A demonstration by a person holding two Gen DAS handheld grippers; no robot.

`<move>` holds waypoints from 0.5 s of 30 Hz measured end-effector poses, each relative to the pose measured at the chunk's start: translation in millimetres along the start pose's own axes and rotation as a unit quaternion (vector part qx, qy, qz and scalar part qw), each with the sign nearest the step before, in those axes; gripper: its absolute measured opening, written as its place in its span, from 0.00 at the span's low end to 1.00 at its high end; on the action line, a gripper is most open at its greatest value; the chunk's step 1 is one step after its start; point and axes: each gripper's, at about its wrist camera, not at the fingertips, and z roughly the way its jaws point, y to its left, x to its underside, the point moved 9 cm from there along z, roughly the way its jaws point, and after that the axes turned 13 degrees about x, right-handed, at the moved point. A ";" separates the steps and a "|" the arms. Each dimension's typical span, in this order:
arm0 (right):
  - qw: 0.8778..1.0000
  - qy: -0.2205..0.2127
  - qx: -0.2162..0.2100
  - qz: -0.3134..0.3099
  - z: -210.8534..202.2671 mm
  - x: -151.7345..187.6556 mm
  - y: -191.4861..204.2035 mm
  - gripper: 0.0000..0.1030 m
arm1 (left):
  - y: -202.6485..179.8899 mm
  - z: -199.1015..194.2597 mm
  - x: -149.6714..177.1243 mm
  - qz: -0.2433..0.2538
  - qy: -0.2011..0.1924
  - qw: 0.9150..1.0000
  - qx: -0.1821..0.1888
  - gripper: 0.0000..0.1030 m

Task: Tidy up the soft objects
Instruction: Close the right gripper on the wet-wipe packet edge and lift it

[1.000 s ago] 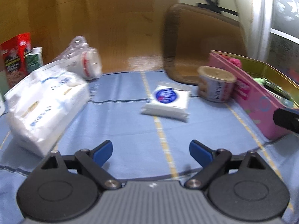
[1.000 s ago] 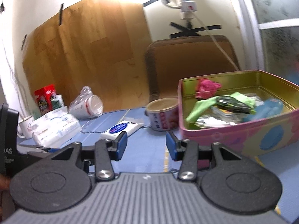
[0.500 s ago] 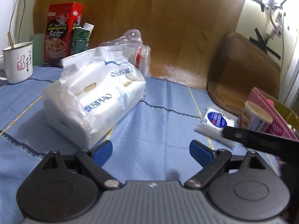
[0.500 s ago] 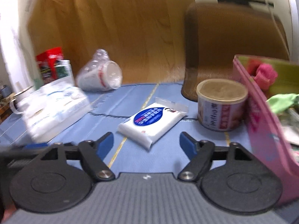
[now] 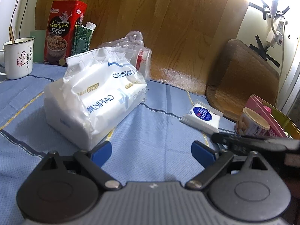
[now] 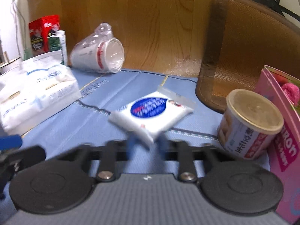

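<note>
Two crinkly plastic packs, bulky tissue pack [image 5: 95, 97], flat wipes pack [image 6: 151, 112]

Home table – enamel mug [image 5: 17, 58], snack tin [image 5: 63, 31], blue tablecloth [image 5: 159, 131]

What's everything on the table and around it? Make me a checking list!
Surface: blue tablecloth, wrinkled, dry.
Job's things: big tissue pack lying left; small tissue pack in the middle; pink tin on the right, open.
Clutter: mug, red tin, green carton, bagged paper cups, round can.
Grippers: left gripper open, empty; right gripper blurred, shut, seemingly pinching the small tissue pack's near corner.
Cables: power strip cable on the wall; thin wire far left.
Surroundings: wood-grain panel, brown woven board.
</note>
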 end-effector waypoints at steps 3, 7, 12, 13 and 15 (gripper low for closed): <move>1.000 -0.009 -0.005 -0.013 -13.2 9.3 -2.5 0.02 | -0.4 -0.7 0.8 0.002 0.001 1.000 -0.003 0.92; 0.999 -0.018 -0.012 -0.027 -24.8 17.8 -2.7 0.02 | -0.7 -2.6 1.8 0.004 0.000 1.000 -0.007 0.92; 0.998 -0.043 -0.025 -0.040 -37.6 20.3 0.6 0.06 | 3.8 -3.7 1.4 -0.011 0.000 1.000 -0.003 0.92; 0.997 -0.056 -0.018 -0.048 -37.4 17.0 1.6 0.06 | 4.3 -3.6 1.4 -0.013 0.000 1.000 -0.002 0.92; 0.995 -0.070 -0.008 -0.066 -36.5 12.1 3.2 0.10 | 4.2 -3.7 1.2 -0.012 0.000 1.000 -0.002 0.92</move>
